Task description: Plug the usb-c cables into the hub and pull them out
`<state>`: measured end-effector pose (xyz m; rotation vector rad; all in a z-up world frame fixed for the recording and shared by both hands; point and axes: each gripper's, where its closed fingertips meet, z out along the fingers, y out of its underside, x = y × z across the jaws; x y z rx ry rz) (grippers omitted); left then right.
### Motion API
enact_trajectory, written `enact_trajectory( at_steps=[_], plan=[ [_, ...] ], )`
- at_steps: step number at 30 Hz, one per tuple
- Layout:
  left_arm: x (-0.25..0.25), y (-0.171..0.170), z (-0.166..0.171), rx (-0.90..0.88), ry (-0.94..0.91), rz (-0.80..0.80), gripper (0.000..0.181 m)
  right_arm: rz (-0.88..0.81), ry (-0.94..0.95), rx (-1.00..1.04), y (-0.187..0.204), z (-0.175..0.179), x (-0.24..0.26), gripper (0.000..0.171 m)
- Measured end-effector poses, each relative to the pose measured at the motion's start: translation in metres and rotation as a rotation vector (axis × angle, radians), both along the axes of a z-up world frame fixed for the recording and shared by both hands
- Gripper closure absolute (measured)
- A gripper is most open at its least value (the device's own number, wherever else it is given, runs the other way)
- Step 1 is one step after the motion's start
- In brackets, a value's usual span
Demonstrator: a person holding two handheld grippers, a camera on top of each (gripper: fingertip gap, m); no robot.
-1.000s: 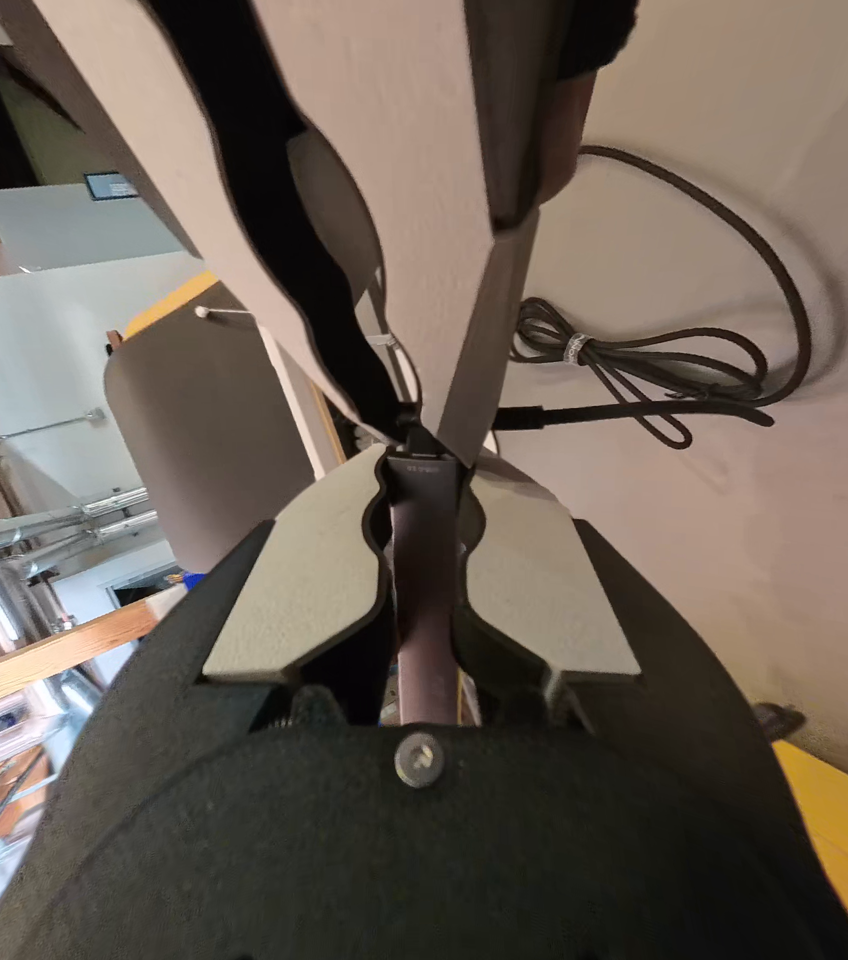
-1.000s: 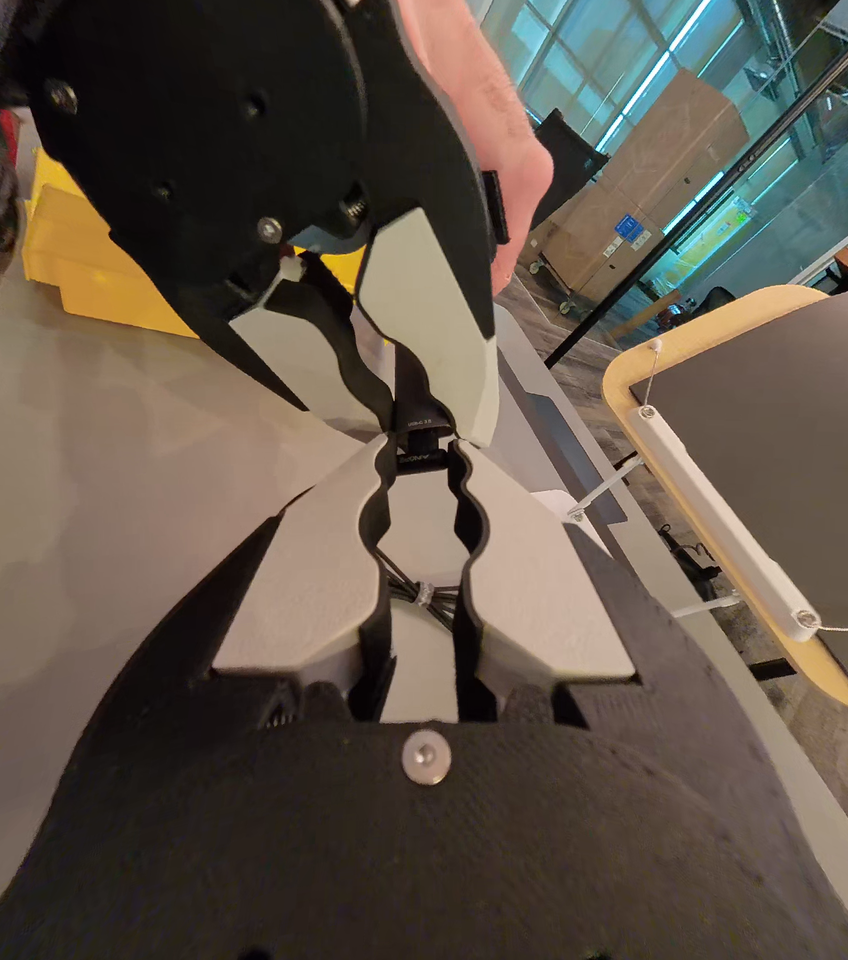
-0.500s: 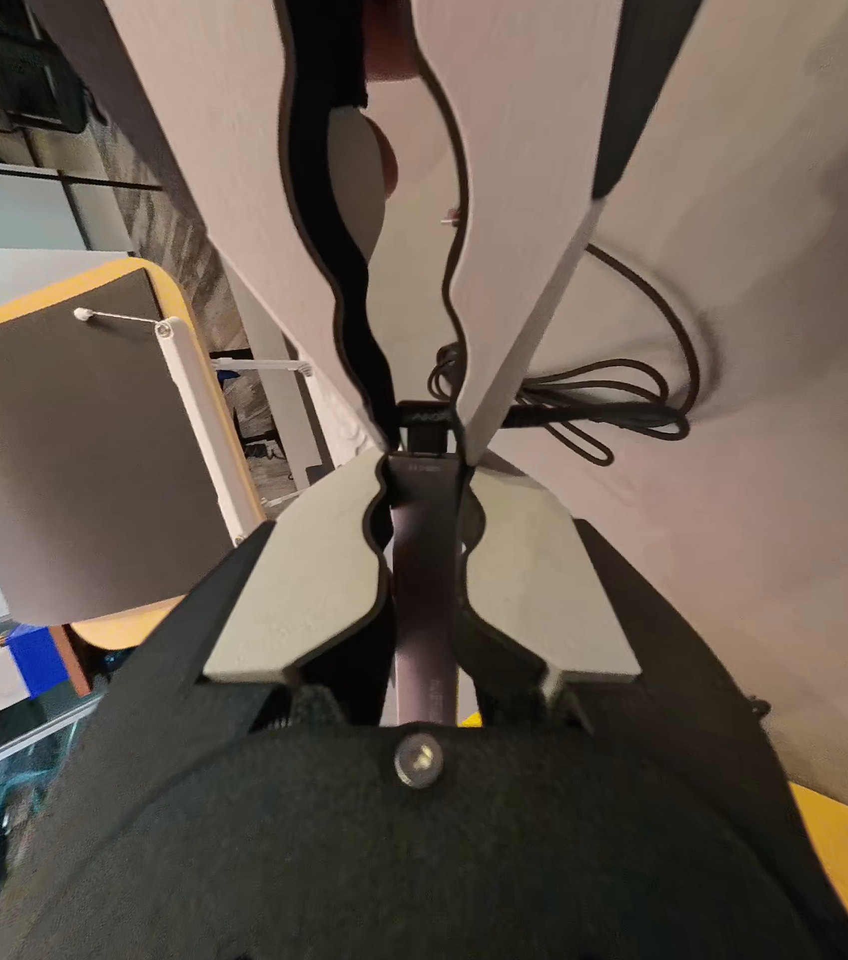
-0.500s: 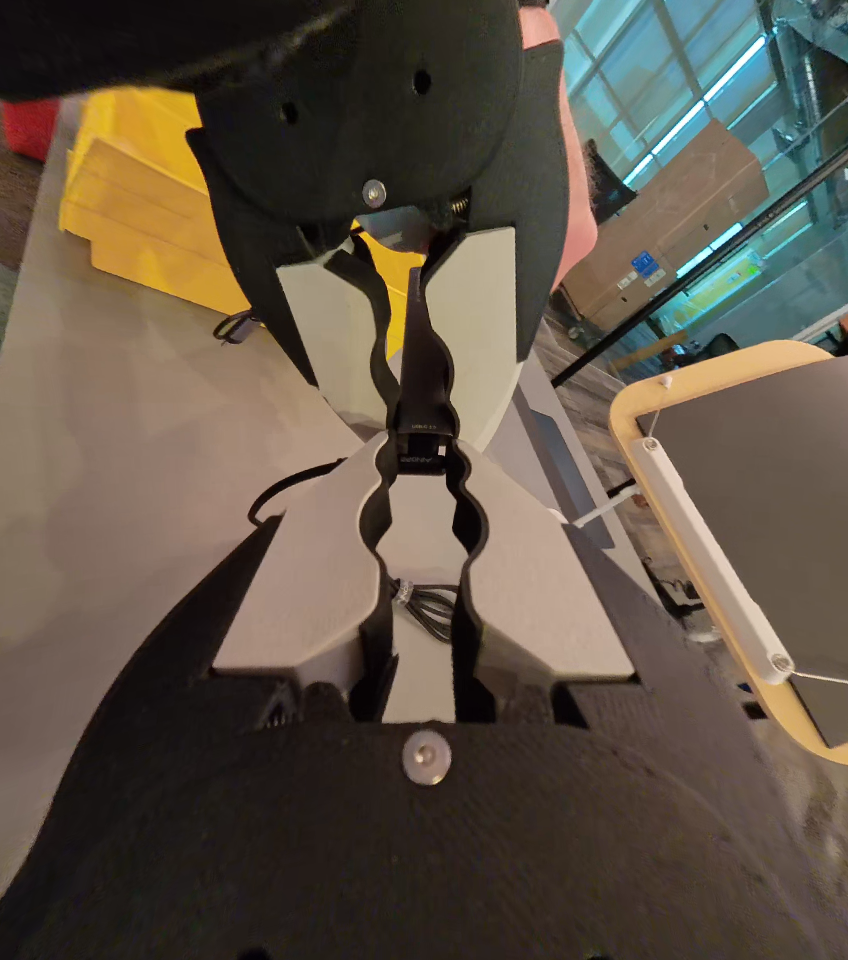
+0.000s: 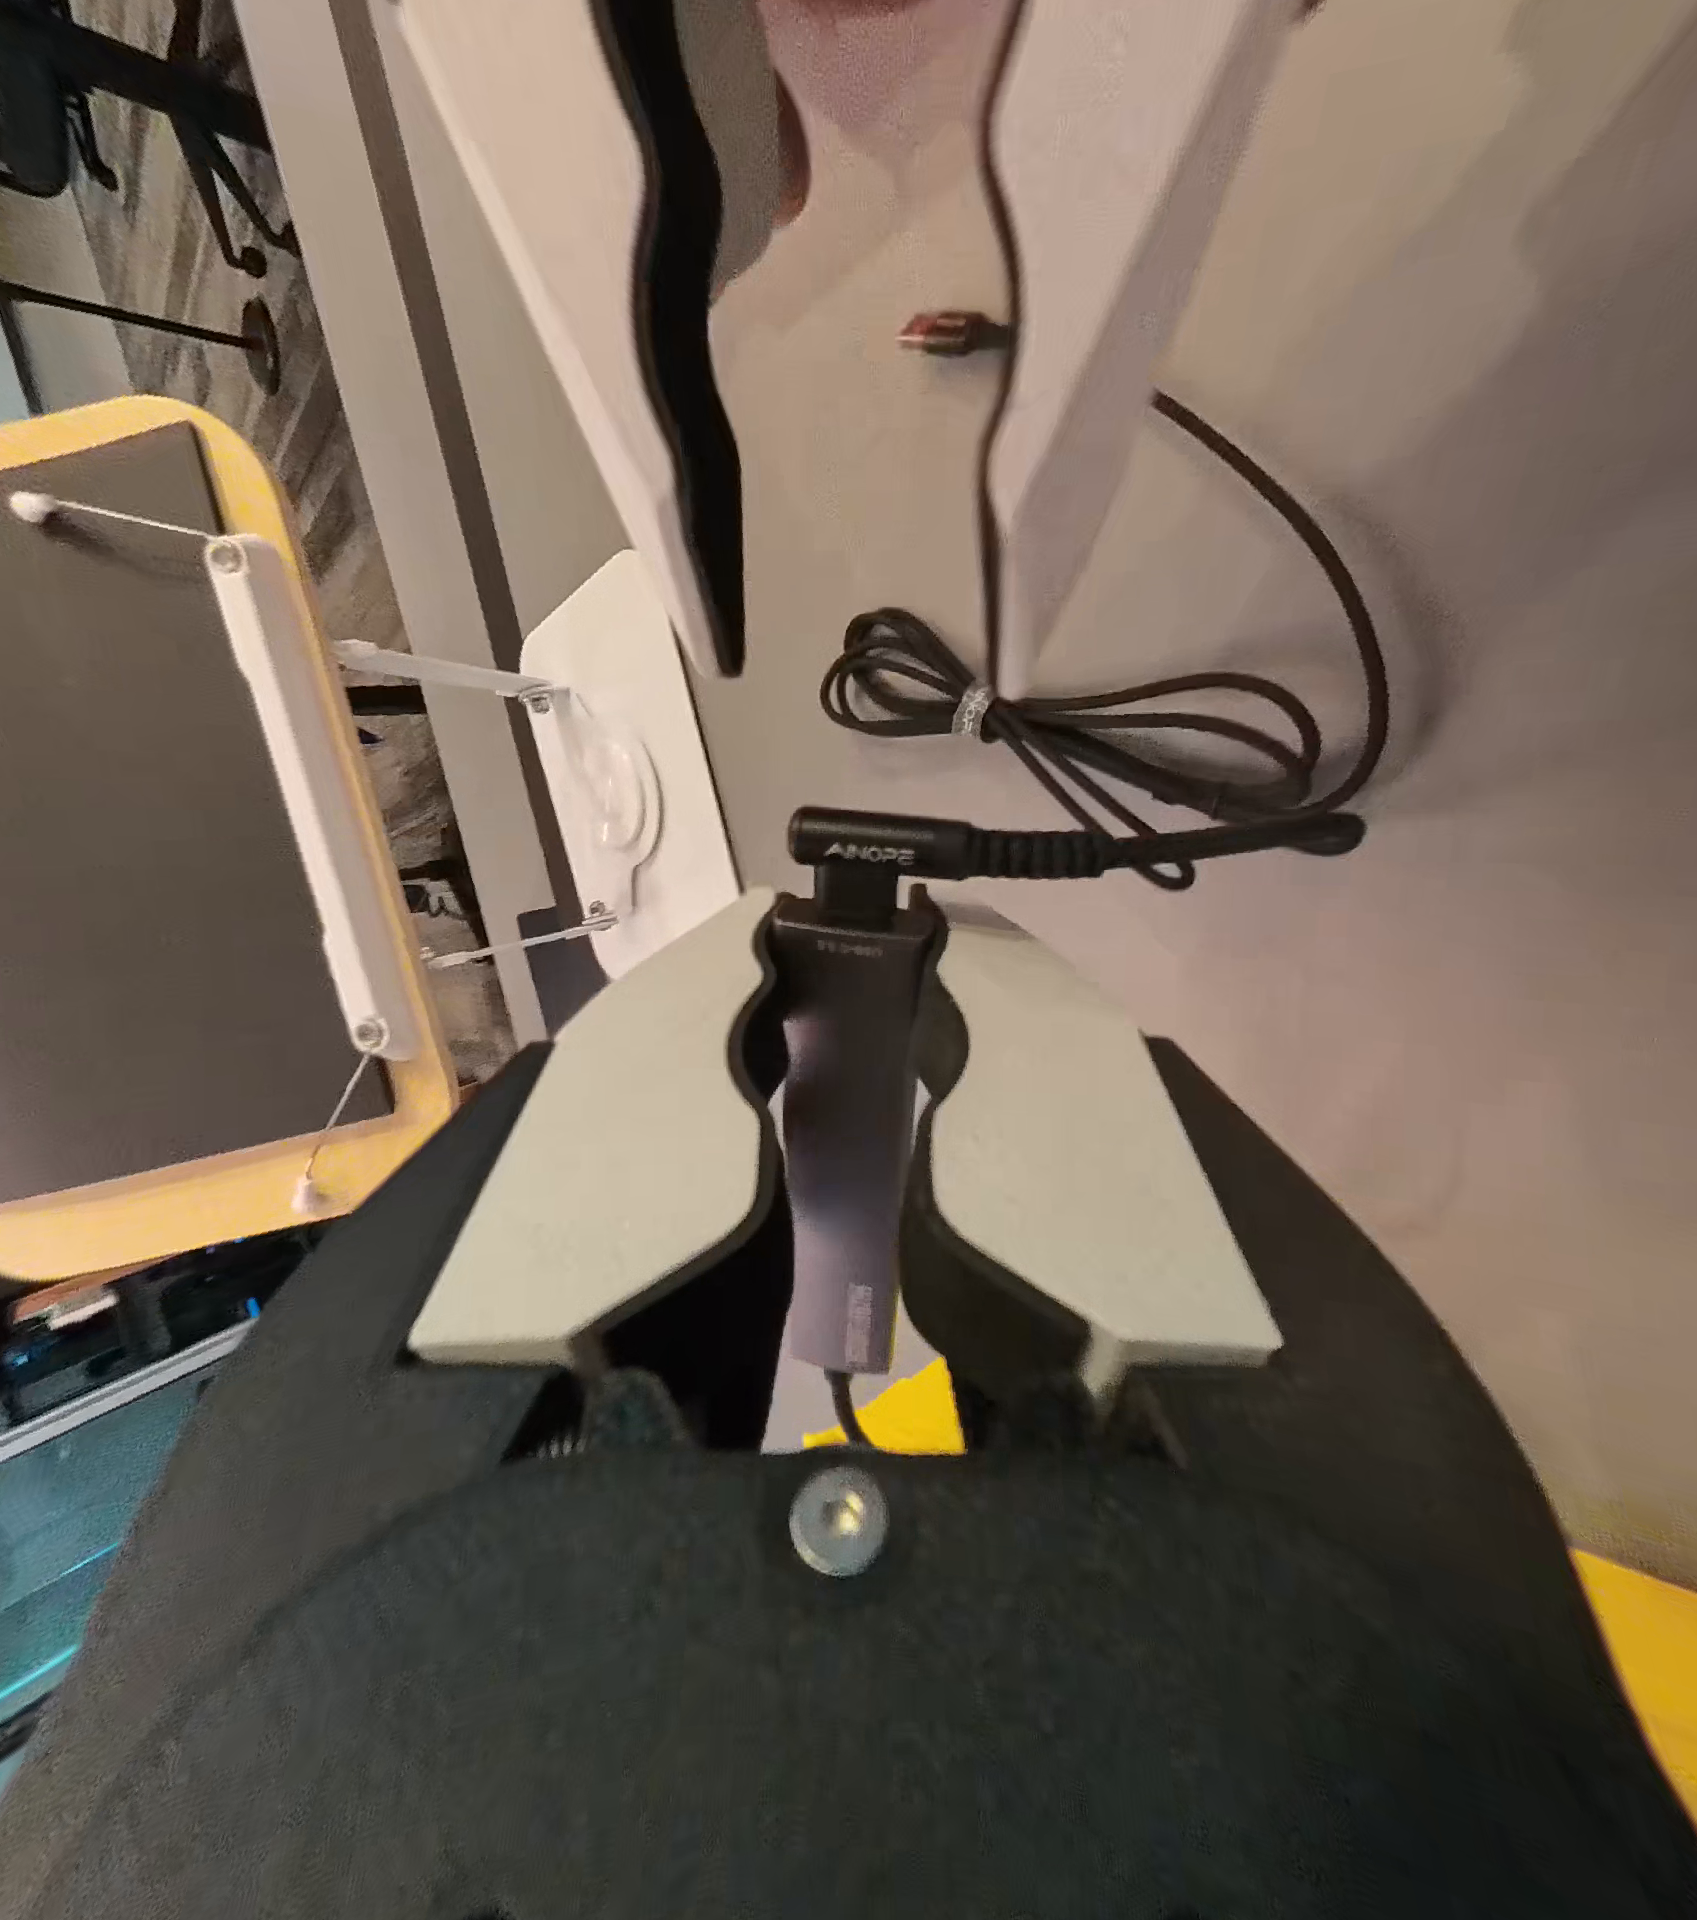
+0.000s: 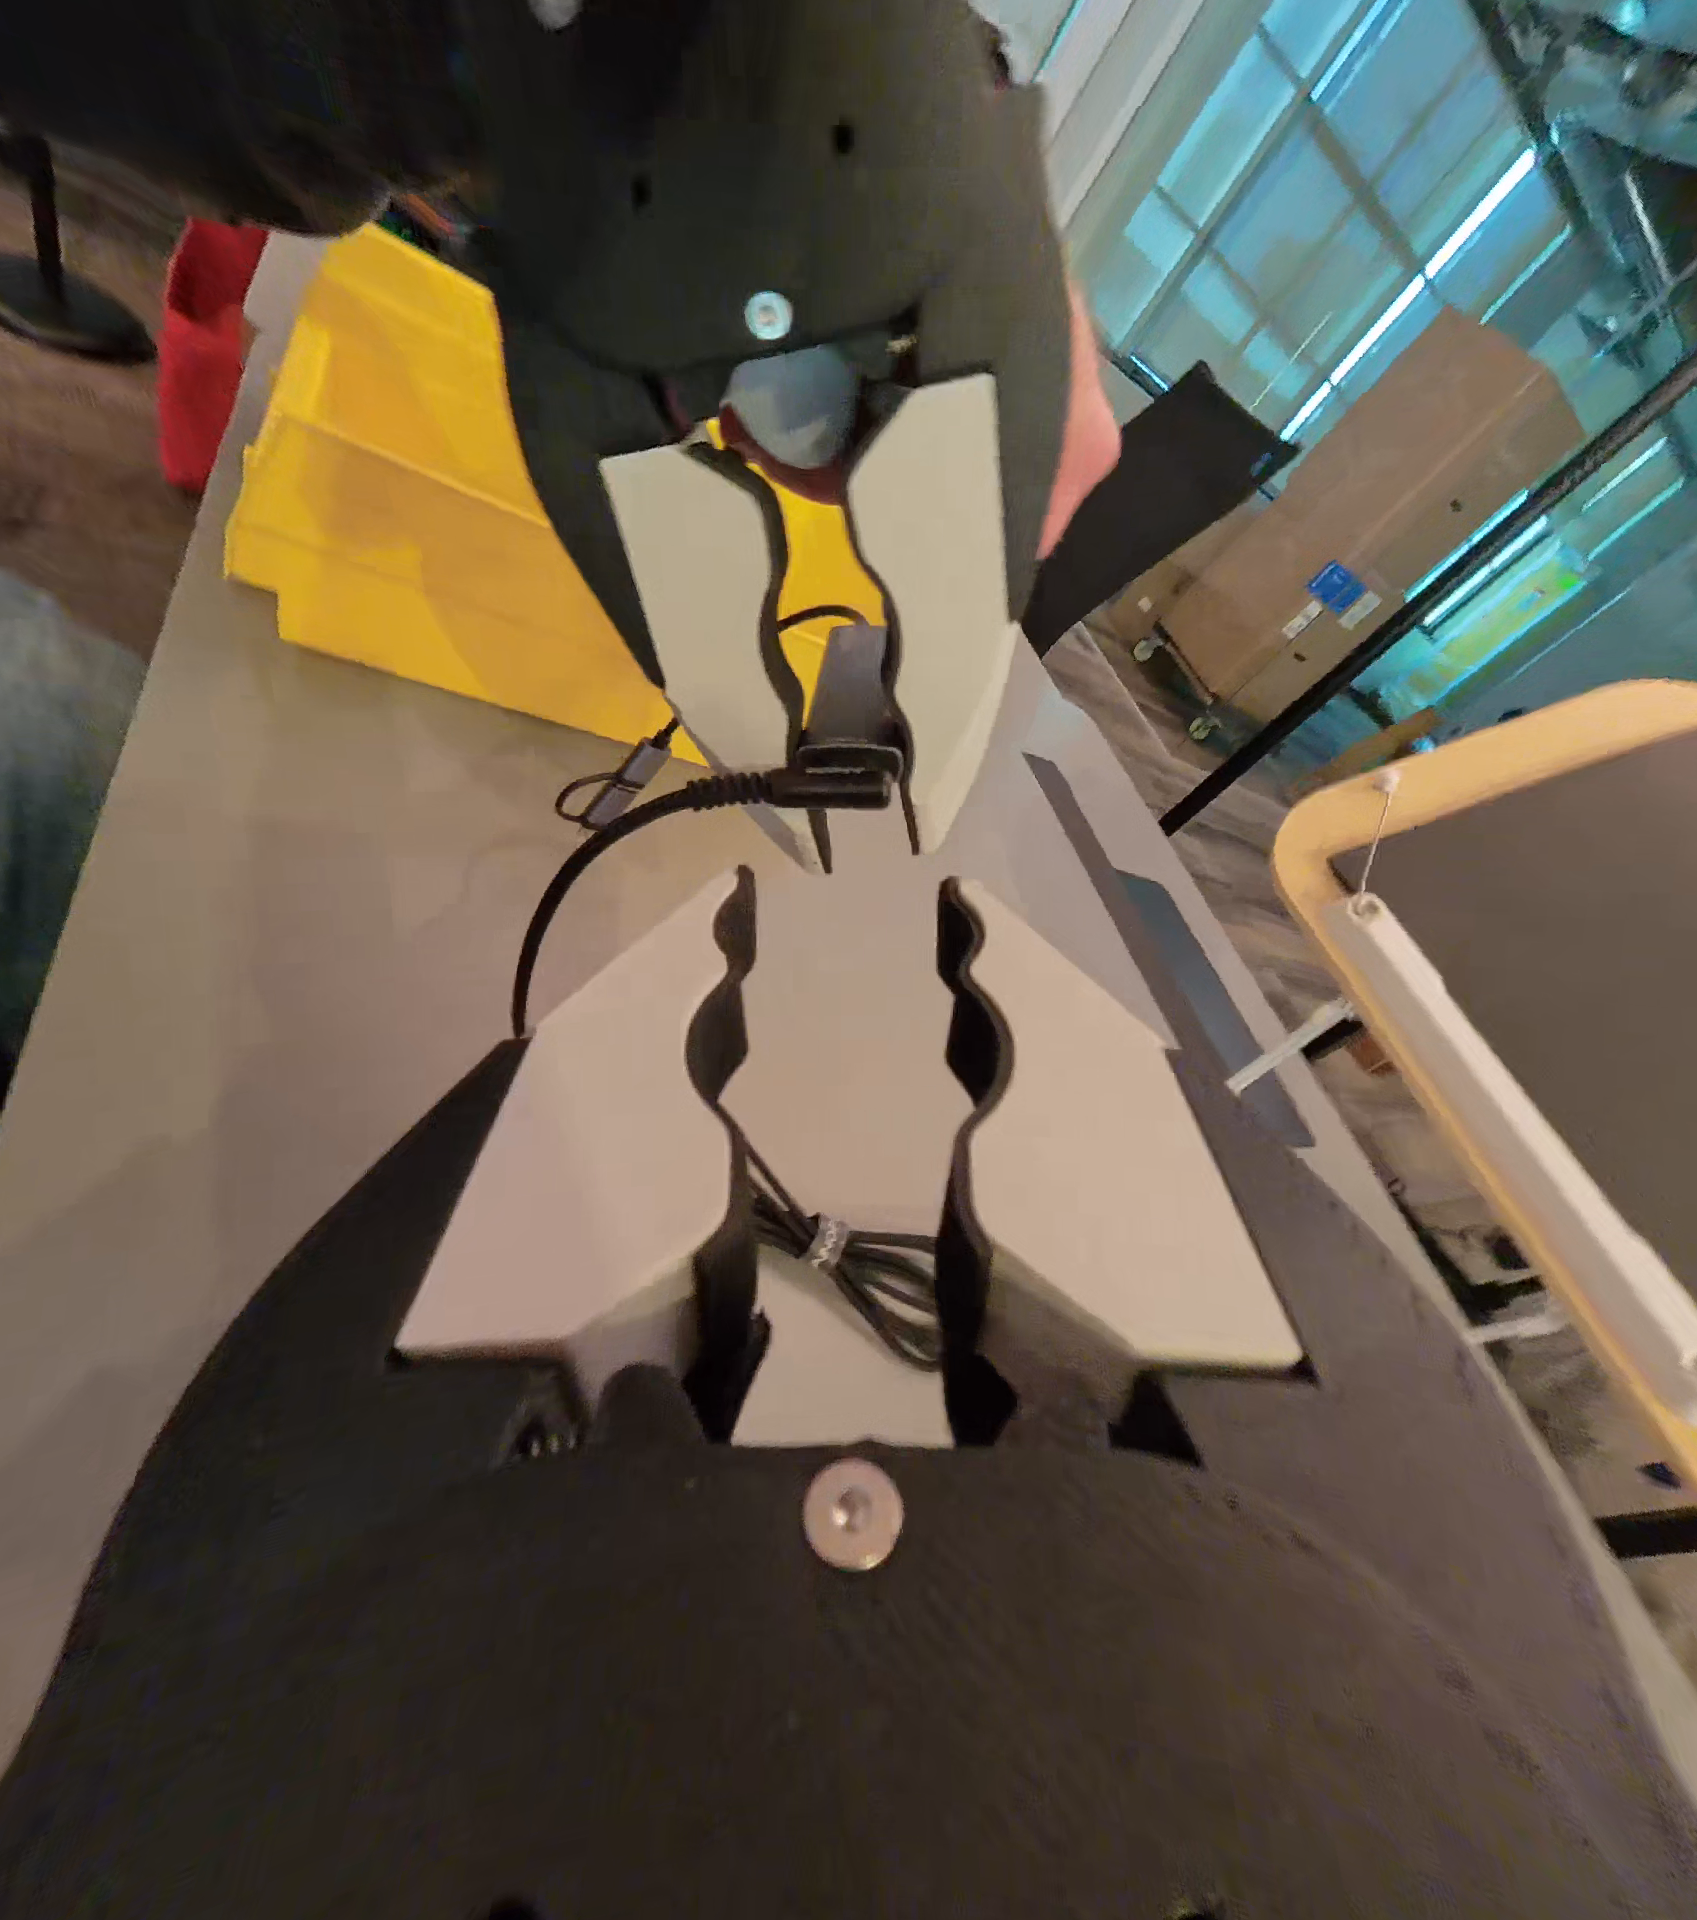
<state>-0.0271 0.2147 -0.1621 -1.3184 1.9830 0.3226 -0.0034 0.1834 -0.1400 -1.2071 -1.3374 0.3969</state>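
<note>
The left gripper [image 5: 849, 914] clamps the hub [image 5: 844, 1122] steady, its right-angle USB-C plug [image 5: 859, 847] seated, while the right gripper [image 6: 844, 883] gapes empty just beside the plug.

Dark grey hub [image 5: 844, 1132], black braided cable [image 5: 1135, 727], yellow bins [image 6: 387, 520], grey table [image 6: 304, 935]

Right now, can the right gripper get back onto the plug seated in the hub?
Probably yes. The right gripper is open and empty, facing the angled plug seated in the hub. Nothing lies between them; the left gripper clamps only the hub body, leaving the plug head exposed.
</note>
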Motion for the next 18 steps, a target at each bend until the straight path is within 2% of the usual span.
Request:
enact_trajectory(
  at_steps=[1,5,9,13,18],
  plan=[
    [0.000,-0.002,-0.001,-0.021,-0.003,-0.006,0.161,0.010,-0.022,0.037,-0.003,-0.001,-0.003,0.139],
    [0.004,-0.012,-0.002,-0.153,-0.061,-0.018,0.161,0.022,-0.059,0.116,-0.012,0.000,-0.017,0.140],
    [0.002,-0.024,-0.011,-0.304,-0.031,-0.041,0.162,0.001,-0.127,0.280,-0.013,0.000,-0.022,0.141],
    [-0.001,-0.032,-0.019,-0.424,0.011,-0.059,0.162,-0.019,-0.240,0.423,-0.011,-0.007,-0.026,0.157],
    [-0.002,-0.042,-0.026,-0.536,0.048,-0.073,0.162,-0.007,-0.312,0.568,-0.013,-0.008,-0.028,0.162]
  ],
)
